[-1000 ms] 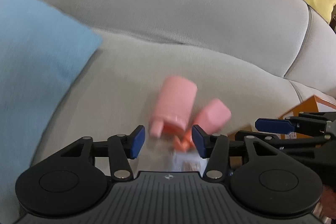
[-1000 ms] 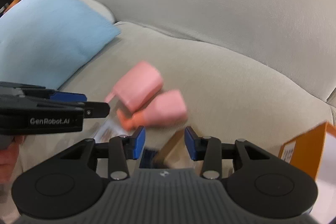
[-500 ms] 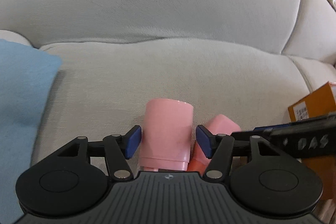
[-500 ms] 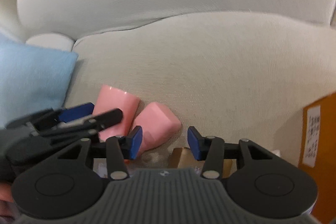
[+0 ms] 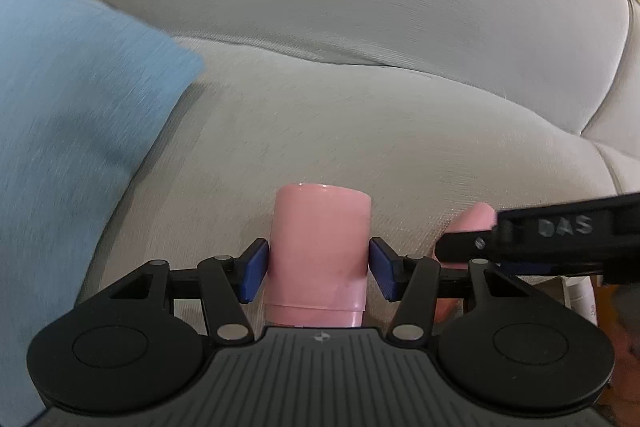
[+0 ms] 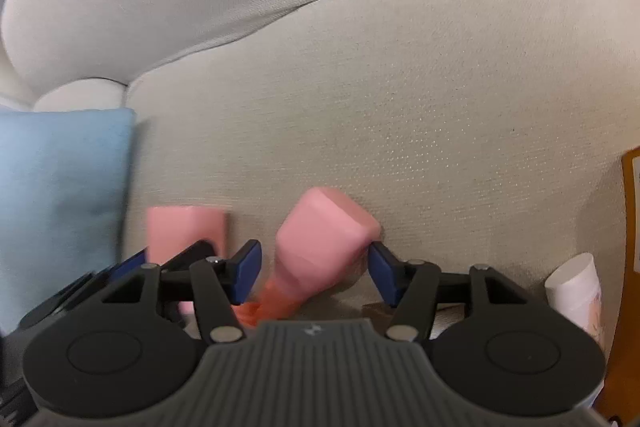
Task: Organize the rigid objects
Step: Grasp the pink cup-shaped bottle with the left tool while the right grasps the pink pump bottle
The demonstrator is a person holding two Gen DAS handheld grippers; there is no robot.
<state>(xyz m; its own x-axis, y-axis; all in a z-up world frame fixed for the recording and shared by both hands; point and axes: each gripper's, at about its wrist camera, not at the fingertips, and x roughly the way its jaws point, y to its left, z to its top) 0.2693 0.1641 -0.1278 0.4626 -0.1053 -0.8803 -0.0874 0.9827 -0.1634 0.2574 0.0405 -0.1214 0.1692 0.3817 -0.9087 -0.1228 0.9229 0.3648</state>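
Two pink plastic bottles lay on the grey fabric sofa seat (image 5: pixel 360 131), side by side, probably so each hand could take one.

Left tongs (image 5: pixel 318 271): spread, blue pads flanking the pink cylindrical bottle (image 5: pixel 320 247) at 6 o'clock, contact uncertain.

Right tongs (image 6: pixel 314 271): spread around the pink orange-necked bottle (image 6: pixel 324 239), right pad apparently touching.

Light blue cushion (image 5: pixel 72 131) at 9 o'clock.

You are getting soft, even daylight with only faint shadows and no glare. Motion blur is smearing the blue pillow (image 5: pixel 72 131) and both pink bottles (image 6: pixel 320 239). Fisheye bending is curving the sofa (image 5: pixel 360 7) toward every edge.
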